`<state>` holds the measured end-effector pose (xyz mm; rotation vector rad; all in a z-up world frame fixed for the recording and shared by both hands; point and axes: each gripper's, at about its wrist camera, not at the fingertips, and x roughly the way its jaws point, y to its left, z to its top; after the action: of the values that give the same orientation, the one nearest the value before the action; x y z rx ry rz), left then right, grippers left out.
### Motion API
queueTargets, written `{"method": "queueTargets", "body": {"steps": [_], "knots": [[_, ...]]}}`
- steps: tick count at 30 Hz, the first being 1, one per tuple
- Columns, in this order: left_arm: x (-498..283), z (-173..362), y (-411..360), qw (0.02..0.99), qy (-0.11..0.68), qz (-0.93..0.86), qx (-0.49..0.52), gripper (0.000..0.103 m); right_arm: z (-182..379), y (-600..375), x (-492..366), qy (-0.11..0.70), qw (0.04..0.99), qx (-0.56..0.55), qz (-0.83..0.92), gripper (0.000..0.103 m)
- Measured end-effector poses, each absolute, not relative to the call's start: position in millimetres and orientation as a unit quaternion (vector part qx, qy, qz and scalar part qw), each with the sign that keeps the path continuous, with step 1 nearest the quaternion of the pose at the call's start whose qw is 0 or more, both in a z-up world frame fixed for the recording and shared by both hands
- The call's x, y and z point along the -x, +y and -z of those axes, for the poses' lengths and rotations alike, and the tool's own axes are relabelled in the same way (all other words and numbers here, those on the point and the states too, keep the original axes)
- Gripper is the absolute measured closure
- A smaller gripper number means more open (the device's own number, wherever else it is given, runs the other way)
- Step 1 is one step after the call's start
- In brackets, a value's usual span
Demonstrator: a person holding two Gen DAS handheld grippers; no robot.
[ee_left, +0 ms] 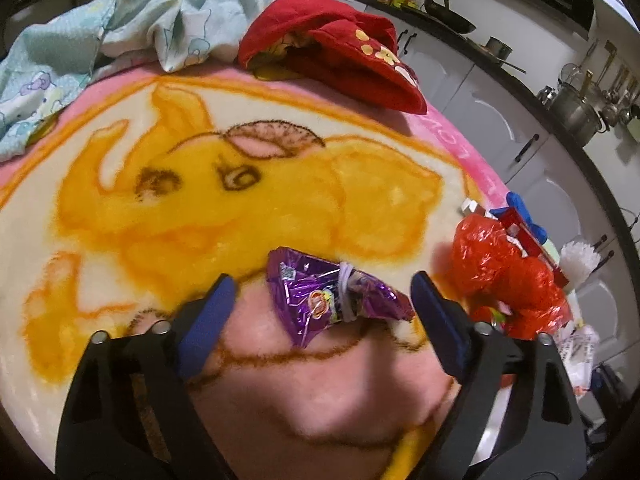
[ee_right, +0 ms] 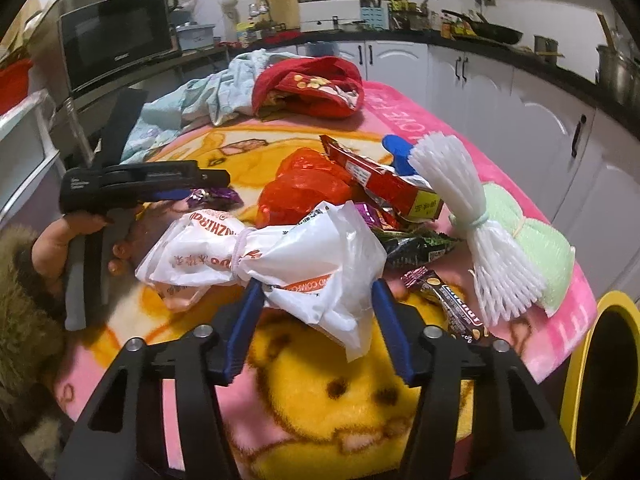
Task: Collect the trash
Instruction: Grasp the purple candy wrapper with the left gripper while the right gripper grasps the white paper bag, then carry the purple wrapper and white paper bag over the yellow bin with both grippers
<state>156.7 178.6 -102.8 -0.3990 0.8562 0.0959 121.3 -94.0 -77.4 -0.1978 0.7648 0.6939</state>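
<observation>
A purple foil wrapper (ee_left: 336, 296) bound with a white rubber band lies on the cartoon blanket (ee_left: 200, 208). It sits between the blue pads of my left gripper (ee_left: 322, 284), which is open, with a gap at the left pad. From the right wrist view, the left gripper (ee_right: 208, 184) hovers over the same wrapper (ee_right: 214, 198), with a hand (ee_right: 60, 240) on its grip. My right gripper (ee_right: 317, 286) has both pads against a white plastic bag with orange print (ee_right: 304, 264), knotted in the middle and resting on the blanket.
A trash pile holds a red plastic bag (ee_right: 304, 188), a red carton (ee_right: 380, 176), dark snack wrappers (ee_right: 420, 244), a white foam net (ee_right: 472, 220) and a green cloth (ee_right: 532, 240). A yellow-rimmed bin (ee_right: 580, 360) stands at the right. Red (ee_left: 332, 56) and pale blue (ee_left: 120, 40) garments lie far back.
</observation>
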Motion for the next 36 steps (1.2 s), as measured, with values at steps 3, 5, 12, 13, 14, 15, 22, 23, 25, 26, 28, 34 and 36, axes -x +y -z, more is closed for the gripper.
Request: {"method": "queueTargets", "body": {"steps": [3,5,12,13,14,15,22,23,25,26,28,34,36], "knots": [[-151,103,177,0.893,0.407,-0.048,0.184,0.039,76,-94,-116,0.359,0.864,0.104,-0.336,0.054],[-148,103,175,0.896,0.405,-0.043,0.177,0.048,75,-94,-112,0.357,0.864,0.107,-0.338,0.055],[-140,101,171,0.902,0.399,-0.035,0.164,0.077,73,-96,-99,0.354,0.865,0.11,-0.337,0.057],[-139,100,171,0.902,0.398,-0.035,0.163,0.079,73,-95,-97,0.354,0.865,0.111,-0.338,0.057],[-137,100,170,0.902,0.399,-0.032,0.163,0.08,72,-95,-96,0.353,0.865,0.112,-0.338,0.057],[-136,100,170,0.902,0.399,-0.03,0.161,0.081,71,-96,-93,0.351,0.867,0.111,-0.337,0.057],[-114,89,172,0.913,0.377,-0.036,0.153,0.089,60,-102,-87,0.334,0.874,0.103,-0.338,0.059],[-111,85,171,0.915,0.372,-0.036,0.151,0.089,58,-103,-87,0.33,0.876,0.102,-0.337,0.059],[-103,77,170,0.92,0.361,-0.039,0.144,0.089,54,-105,-86,0.326,0.878,0.099,-0.336,0.059],[-99,72,169,0.923,0.355,-0.04,0.143,0.089,52,-106,-86,0.324,0.88,0.097,-0.335,0.059],[-91,61,166,0.928,0.342,-0.039,0.141,0.089,46,-111,-85,0.317,0.884,0.092,-0.33,0.059],[-81,29,146,0.942,0.307,-0.017,0.131,0.089,28,-129,-83,0.298,0.899,0.074,-0.313,0.059],[-82,20,137,0.945,0.3,-0.006,0.13,0.089,22,-138,-84,0.293,0.904,0.068,-0.304,0.059]]}}
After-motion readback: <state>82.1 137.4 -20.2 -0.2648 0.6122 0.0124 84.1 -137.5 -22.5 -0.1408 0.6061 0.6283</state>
